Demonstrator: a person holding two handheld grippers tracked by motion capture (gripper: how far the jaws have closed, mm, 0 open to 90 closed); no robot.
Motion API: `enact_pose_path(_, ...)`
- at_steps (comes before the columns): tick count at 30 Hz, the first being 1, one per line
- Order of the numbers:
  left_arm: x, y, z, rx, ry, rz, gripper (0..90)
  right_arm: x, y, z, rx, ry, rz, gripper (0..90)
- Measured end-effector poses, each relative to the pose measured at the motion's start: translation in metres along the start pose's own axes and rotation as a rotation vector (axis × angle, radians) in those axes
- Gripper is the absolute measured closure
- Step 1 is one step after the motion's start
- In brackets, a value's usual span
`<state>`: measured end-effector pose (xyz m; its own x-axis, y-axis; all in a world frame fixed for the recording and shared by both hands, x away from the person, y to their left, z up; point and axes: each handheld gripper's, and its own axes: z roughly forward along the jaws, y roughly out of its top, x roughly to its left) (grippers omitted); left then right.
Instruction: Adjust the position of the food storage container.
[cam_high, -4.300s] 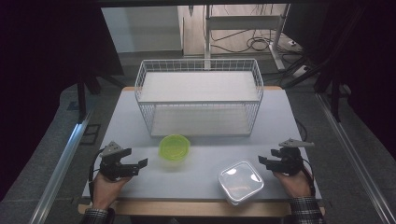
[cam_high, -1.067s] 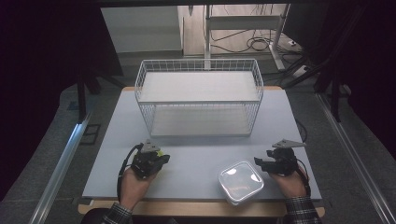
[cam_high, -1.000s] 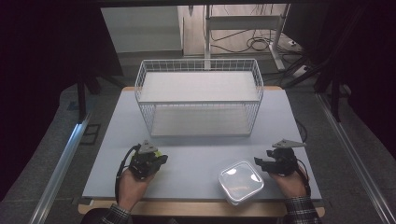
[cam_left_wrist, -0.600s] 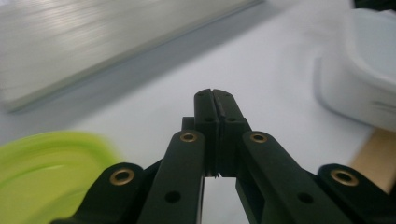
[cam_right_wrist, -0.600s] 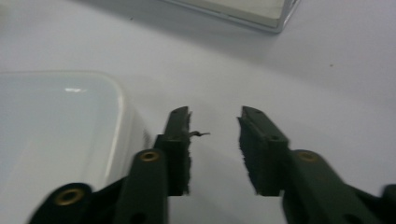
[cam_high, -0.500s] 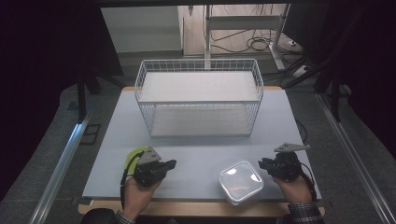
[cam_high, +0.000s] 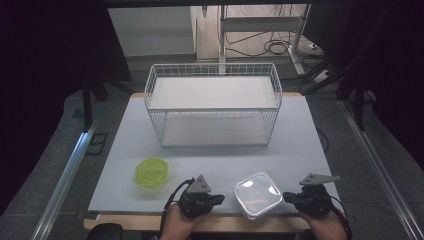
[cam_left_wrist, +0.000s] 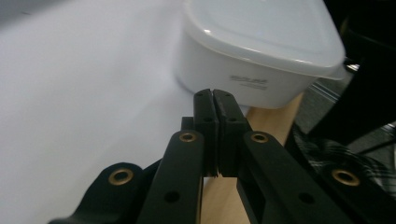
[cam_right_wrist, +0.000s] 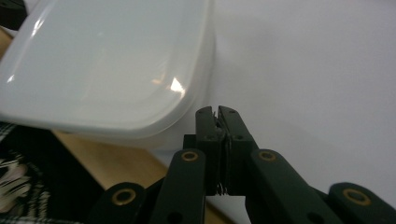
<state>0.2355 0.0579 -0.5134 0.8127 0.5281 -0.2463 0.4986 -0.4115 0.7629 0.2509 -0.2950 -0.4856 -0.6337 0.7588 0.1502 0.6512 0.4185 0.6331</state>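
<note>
Container-wise, a white lidded tub is seen in the high view at the near table edge, around 6 o'clock on the grey table, with the left gripper just off its 9 o'clock side and the right gripper just off its 3 o'clock side. A lime-green lidded bowl is parked near 8 o'clock, and a white wire basket is set toward 12 o'clock.

Left gripper view: the jaws are pressed together with nothing between them, tips pointed at the tub's lower wall; contact can't be told.

Right gripper view: the jaws are clamped together, empty, beside the tub's rounded corner.
</note>
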Motion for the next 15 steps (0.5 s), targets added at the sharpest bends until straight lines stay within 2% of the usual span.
enact_pose_path(2,-0.004,0.001,0.006,0.014,-0.013,0.008,89.0,0.003,-0.002,0.001,0.006,0.019,0.002,87.1)
enact_pose_path(5,-0.007,0.003,0.01,0.022,-0.029,0.008,88.2,0.007,-0.001,0.002,0.017,0.009,0.008,86.9)
enact_pose_path(10,-0.005,0.003,0.014,0.042,-0.014,0.006,87.4,0.016,0.002,0.009,0.008,0.052,0.022,85.2)
enact_pose_path(12,0.001,0.001,0.011,0.041,-0.005,-0.019,87.5,0.019,0.005,0.013,0.01,0.04,0.018,85.3)
enact_pose_path(15,0.009,-0.001,0.008,0.036,0.015,-0.049,87.7,0.023,0.01,0.018,0.009,0.053,0.017,86.5)
